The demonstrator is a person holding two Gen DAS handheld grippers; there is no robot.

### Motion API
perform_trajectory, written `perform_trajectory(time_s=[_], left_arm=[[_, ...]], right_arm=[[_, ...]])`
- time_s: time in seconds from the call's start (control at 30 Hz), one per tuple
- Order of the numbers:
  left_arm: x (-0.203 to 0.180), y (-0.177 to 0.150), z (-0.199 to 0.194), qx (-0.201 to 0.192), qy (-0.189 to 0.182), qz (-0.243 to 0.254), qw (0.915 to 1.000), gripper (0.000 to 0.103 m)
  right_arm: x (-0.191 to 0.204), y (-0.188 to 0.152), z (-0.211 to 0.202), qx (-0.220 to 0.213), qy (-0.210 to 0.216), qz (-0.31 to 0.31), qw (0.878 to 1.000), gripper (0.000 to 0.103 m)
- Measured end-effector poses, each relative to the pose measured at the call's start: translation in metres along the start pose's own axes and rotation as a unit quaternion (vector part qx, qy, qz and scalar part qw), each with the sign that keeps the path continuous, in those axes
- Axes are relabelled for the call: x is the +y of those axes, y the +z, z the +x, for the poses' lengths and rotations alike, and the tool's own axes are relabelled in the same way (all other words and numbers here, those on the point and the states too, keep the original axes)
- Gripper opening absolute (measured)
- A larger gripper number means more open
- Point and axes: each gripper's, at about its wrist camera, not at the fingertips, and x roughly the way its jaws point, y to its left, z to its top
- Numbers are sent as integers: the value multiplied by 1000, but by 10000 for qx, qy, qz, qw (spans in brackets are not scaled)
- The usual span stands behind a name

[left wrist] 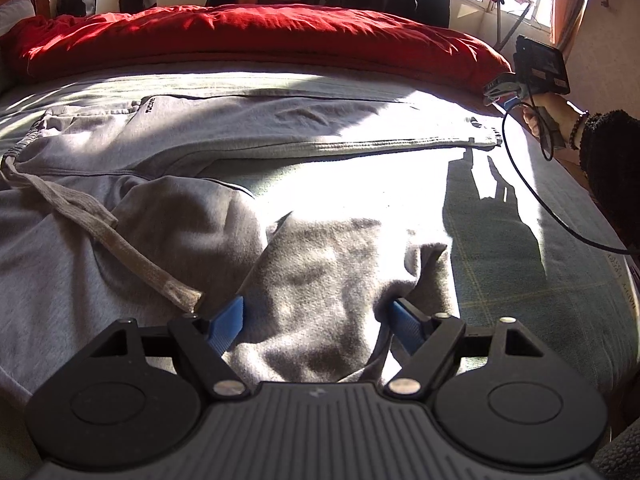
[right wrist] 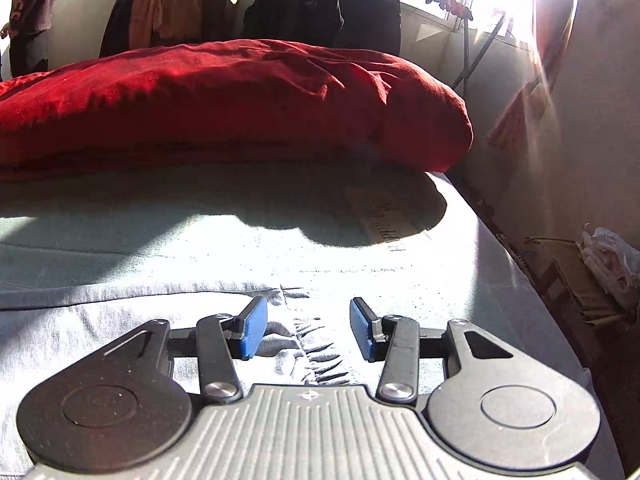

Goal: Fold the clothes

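Grey-green sheeting covers the bed (left wrist: pixel 520 280), the widest surface we work on, and along its far side sits a plump red quilt (left wrist: pixel 240 36), folded out of the way, we judge, to leave the sunlit middle free for folding. Across that cleared stretch lie the light grey fleece jogging trousers (left wrist: pixel 180 140). Their long axis runs side to side in the left wrist view: waistband and drawstring (left wrist: pixel 100 220) at the left, the far leg stretched flat towards the right with its ribbed cuff (right wrist: pixel 308 344) at that end. The near leg is bunched up towards us, not yet laid straight.

Our left tongs (left wrist: pixel 316 320) stand spread wide with a hump of that near leg's fleece between the blue pads; whether the pads press on the cloth we cannot tell. We judge they hover there to take the leg and draw it out beside the other.

Our right tongs (right wrist: pixel 304 328) hang low over the far leg's cuff, jaws parted, pads clear of the fabric on either side. The cuff lies flat on the sheet beneath them, held by nothing.
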Motion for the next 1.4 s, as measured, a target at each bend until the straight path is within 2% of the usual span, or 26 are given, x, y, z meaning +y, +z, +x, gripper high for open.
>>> perform_trajectory(time_s=[0.13,0.23,0.33,0.47,0.53,0.57,0.6,0.63,0.7,0.83,0.9,1.0,1.03,1.1,1.2,1.27,1.33,1.4], left_arm=[[-1,0,0,-16,0,9,10000,79],[-1,0,-1,-34,-20,13,10000,79],[-1,0,-1,-36,-28,21,10000,79],[-3,-1,0,-29,-6,14,10000,79],[-3,0,1,-18,0,13,10000,79],[-2,0,1,-12,3,11,10000,79],[-2,0,2,-6,8,6,10000,79],[-2,0,2,0,16,0,10000,79],[-2,1,2,6,27,-2,10000,79],[-3,0,2,0,32,4,10000,79],[-2,-1,1,-13,15,-3,10000,79],[-1,-1,-2,-32,-14,38,10000,79],[-1,-1,-3,-38,-24,54,10000,79],[1,0,-7,-74,-42,129,9999,79],[5,4,-16,-159,-107,201,9996,79],[10,8,-23,-238,-171,184,9994,79],[15,11,-26,-293,-201,120,9993,79],[21,13,-28,-333,-220,38,9992,79]], right_arm=[[-23,-5,-4,290,416,585,9970,50],[-38,-17,-1,651,701,1052,9898,50],[-53,-38,6,1038,1180,1700,9728,50],[-65,-62,24,1229,1770,2634,9403,45],[-65,-71,34,1252,1935,2934,9278,34],[-65,-75,39,1263,2017,3083,9210,33],[-63,-77,42,1229,2054,3131,9191,26],[-61,-80,44,1185,2082,3157,9181,12],[-55,-80,42,1078,2003,3005,9262,8],[-54,-73,33,898,1750,2747,9412,7],[-55,-72,32,999,1635,2656,9449,8],[-54,-71,28,1110,1391,2445,9532,18],[-52,-69,23,1093,1267,2398,9563,25],[-48,-65,9,964,1015,2205,9653,27],[-27,-51,-17,601,791,1580,9824,27],[-7,-40,-32,456,1137,1134,9860,31],[20,-33,-35,510,1613,766,9826,43],[48,-31,-33,607,1978,417,9775,43]])
